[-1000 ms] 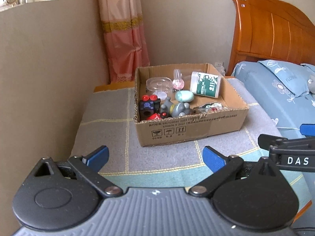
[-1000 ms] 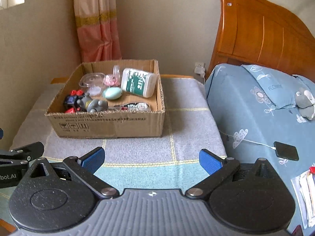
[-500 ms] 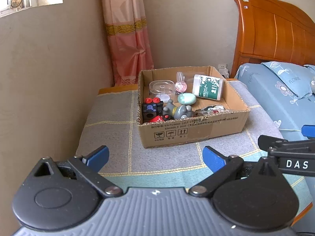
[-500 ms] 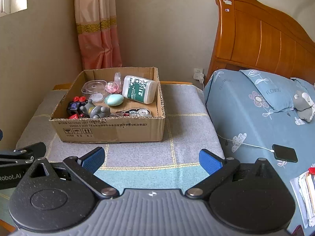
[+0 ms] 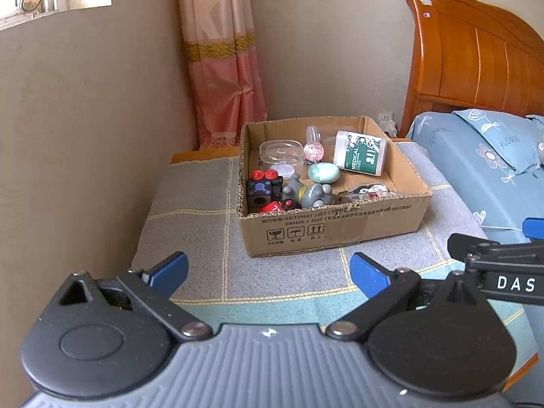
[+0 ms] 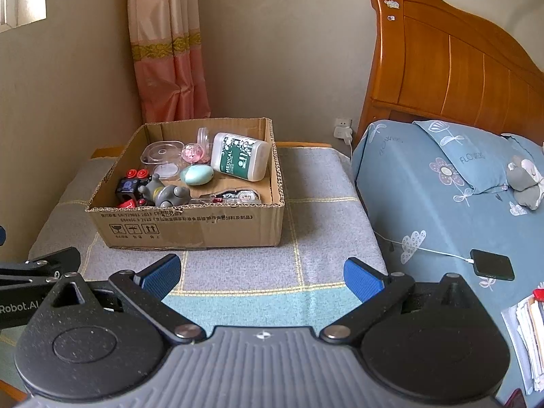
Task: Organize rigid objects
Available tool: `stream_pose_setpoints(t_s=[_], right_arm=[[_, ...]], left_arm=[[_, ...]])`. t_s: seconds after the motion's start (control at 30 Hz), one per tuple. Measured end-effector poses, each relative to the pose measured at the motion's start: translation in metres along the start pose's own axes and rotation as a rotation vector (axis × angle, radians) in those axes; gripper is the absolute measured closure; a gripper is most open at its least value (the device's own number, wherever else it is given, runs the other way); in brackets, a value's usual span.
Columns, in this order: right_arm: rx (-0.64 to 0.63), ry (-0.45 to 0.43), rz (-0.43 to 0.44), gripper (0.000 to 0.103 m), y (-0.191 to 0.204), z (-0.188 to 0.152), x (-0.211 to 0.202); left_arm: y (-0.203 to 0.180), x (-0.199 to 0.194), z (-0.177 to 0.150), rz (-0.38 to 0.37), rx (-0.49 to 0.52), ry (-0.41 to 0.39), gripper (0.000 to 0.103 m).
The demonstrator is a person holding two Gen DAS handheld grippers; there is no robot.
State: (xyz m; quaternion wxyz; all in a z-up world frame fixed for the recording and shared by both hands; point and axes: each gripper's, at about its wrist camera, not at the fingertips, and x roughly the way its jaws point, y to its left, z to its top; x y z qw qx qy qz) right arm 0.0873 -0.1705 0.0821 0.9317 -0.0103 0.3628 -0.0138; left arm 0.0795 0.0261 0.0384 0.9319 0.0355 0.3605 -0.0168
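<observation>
An open cardboard box (image 5: 335, 227) sits on a tabletop (image 5: 190, 210) draped in a grey checked cloth, wedged between a beige wall and a bed (image 6: 425, 183) with a wooden headboard (image 6: 452, 64). Inside the box lies a jumble of rigid objects: a white-and-green bottle (image 5: 360, 152) marked "MEDICAL" on its side toward the back right, a pale green egg (image 5: 323, 173) just in front of it, a clear round container (image 5: 281, 151) and a pink ball (image 5: 314, 151) at the back, a black cube with red knobs (image 5: 263, 188) at front left, and a grey figurine (image 5: 310, 194) beside it. The left gripper (image 5: 268, 270) and right gripper (image 6: 261, 273) both hover short of the box with blue-padded fingers spread wide, holding nothing. A pink curtain (image 6: 170, 51) hangs in the corner behind, and a dark phone (image 6: 493, 265) on a white cable rests on the blue floral bedsheet.
</observation>
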Motion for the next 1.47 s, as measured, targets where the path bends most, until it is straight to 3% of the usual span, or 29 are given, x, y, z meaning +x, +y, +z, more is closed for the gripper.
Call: stream_pose_setpoints(t_s=[1.47], right_arm=[[-0.005, -0.010, 0.001, 0.000, 0.0029, 0.0013, -0.0047]], left_arm=[[-0.0020, -0.0041, -0.0019, -0.001, -0.007, 0.003, 0.002]])
